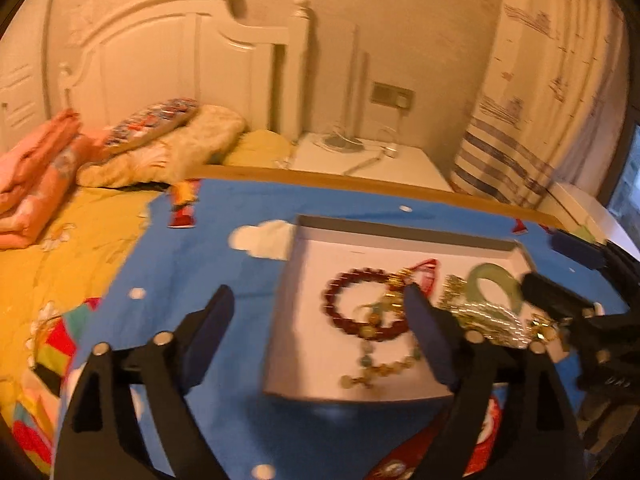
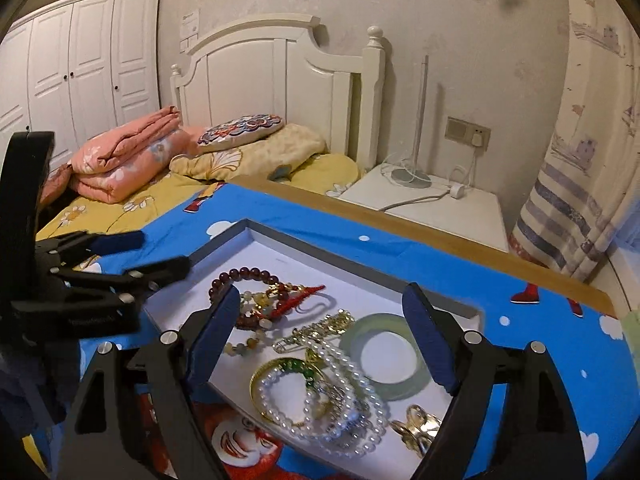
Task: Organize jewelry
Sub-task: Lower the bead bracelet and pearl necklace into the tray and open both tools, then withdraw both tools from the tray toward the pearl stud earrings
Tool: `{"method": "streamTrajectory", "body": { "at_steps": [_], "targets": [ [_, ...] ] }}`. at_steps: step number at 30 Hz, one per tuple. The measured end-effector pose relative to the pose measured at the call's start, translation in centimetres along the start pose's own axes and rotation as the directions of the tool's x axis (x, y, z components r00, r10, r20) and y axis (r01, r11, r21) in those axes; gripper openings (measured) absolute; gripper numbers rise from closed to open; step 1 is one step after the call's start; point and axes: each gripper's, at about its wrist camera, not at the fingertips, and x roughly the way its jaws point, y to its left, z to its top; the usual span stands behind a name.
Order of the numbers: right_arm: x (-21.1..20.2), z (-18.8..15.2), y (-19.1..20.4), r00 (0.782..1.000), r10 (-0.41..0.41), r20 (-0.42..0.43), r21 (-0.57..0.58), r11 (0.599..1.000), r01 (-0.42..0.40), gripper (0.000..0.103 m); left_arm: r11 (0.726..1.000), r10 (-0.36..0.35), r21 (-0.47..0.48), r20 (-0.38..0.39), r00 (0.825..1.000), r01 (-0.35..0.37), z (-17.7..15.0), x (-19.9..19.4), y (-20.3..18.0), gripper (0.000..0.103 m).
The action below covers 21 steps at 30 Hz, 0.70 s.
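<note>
Right gripper (image 2: 320, 340): spread wide, empty, over pearl strands (image 2: 344, 408) and jade bangle (image 2: 390, 354) in white tray (image 2: 440, 300).
Left gripper (image 1: 320, 336): spread, empty, above red bead bracelet (image 1: 360, 304).
Table (image 2: 460, 264): blue cartoon cloth.
Beyond: bed (image 2: 120, 204), white headboard (image 2: 280, 76), nightstand (image 2: 452, 208).

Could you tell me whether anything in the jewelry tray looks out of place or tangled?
Yes. In the tray, the pieces lie in one loose heap: the pearl strands overlap the gold bangle and brush the jade bangle, and the red bead bracelet lies over a red cord. Both claws are open, holding nothing.
</note>
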Motion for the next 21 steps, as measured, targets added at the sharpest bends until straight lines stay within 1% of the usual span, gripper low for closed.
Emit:
{"method": "streamTrajectory", "body": {
  "at_steps": [2,3,4,8,12,14,16,21],
  "targets": [
    [-1.0,-0.2,-0.4,1.0,-0.006,0.007,0.018,1.0,0.006,0.081,0.996,0.084,-0.007,0.025,0.996,-0.084,-0.2,-1.1,0.8,0.098],
    [-1.5,-0.4,-0.6,1.0,-0.01,0.012,0.026,1.0,0.01,0.083,0.994,0.111,-0.008,0.03,0.993,-0.111,-0.3,-1.7,1.0,0.101],
    [-2.0,-0.6,-0.8,1.0,-0.014,0.016,0.034,0.999,0.013,0.084,0.99,0.138,-0.008,0.031,0.99,-0.138,-0.5,-2.3,1.3,0.101],
    [-4.5,-2.7,-1.6,1.0,-0.024,0.007,0.07,0.997,0.023,0.086,0.982,0.188,-0.031,0.004,0.982,-0.188,-2.2,-4.2,2.9,0.101],
    [-5.9,-5.6,-1.5,0.999,-0.013,-0.042,0.086,0.996,0.017,0.086,0.98,0.184,-0.066,-0.072,0.98,-0.188,-4.9,-5.0,4.4,0.101],
    [-6.3,-7.1,-1.4,0.998,-0.002,-0.066,0.098,0.995,0.009,0.086,0.98,0.164,-0.093,-0.12,0.979,-0.176,-6.7,-5.2,5.2,0.101],
    [-6.7,-8.8,-0.9,0.995,0.015,-0.096,0.118,0.993,-0.003,0.086,0.98,0.145,-0.111,-0.148,0.978,-0.162,-8.2,-5.5,5.6,0.101],
    [-7.2,-11.1,0.1,0.991,0.048,-0.128,0.163,0.986,-0.027,0.086,0.985,0.089,-0.13,-0.163,0.983,-0.111,-10.7,-6.6,5.8,0.101]
  ]
}}
